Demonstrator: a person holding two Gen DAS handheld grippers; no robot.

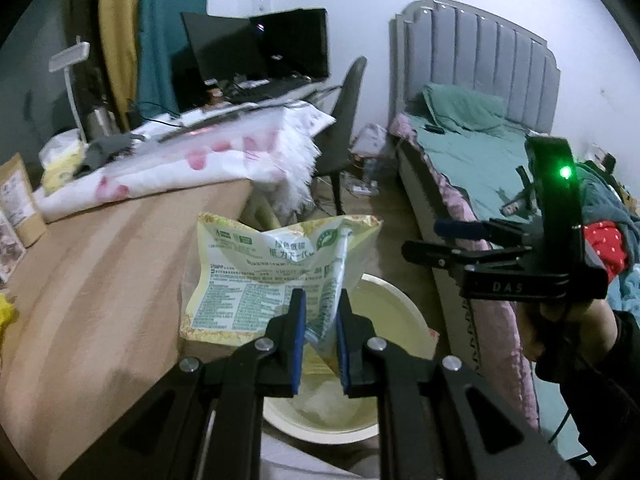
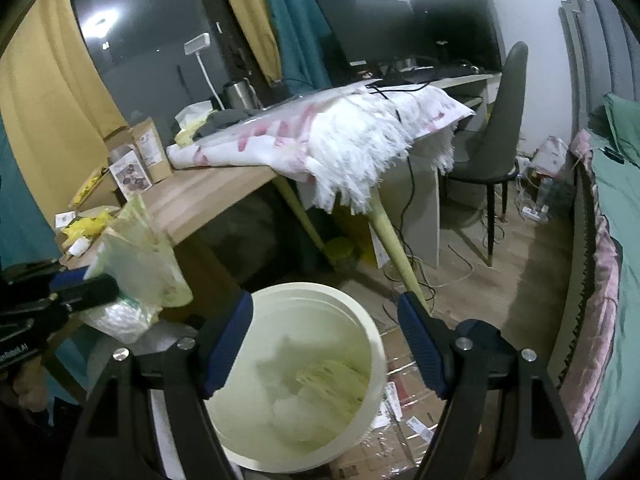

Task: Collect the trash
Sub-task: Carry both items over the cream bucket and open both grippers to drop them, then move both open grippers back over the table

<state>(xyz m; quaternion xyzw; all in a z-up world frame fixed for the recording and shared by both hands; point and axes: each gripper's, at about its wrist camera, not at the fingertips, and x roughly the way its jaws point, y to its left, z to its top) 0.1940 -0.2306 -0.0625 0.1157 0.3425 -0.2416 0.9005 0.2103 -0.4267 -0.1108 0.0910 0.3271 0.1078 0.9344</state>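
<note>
The left gripper [image 1: 319, 336] has its blue pads closed on the lower corner of a yellow and white printed wrapper [image 1: 272, 276], and holds it up past the end edge of the wooden table [image 1: 120, 280], just over the rim of the cream bucket [image 2: 372, 344] on the floor, probably so that the wrapper can fall inside when the pads let go. In this bucket some crumpled trash already lies at the bottom. The right gripper [image 2: 324, 344] hangs over the bucket mouth with its jaws wide apart and nothing between them.
</note>
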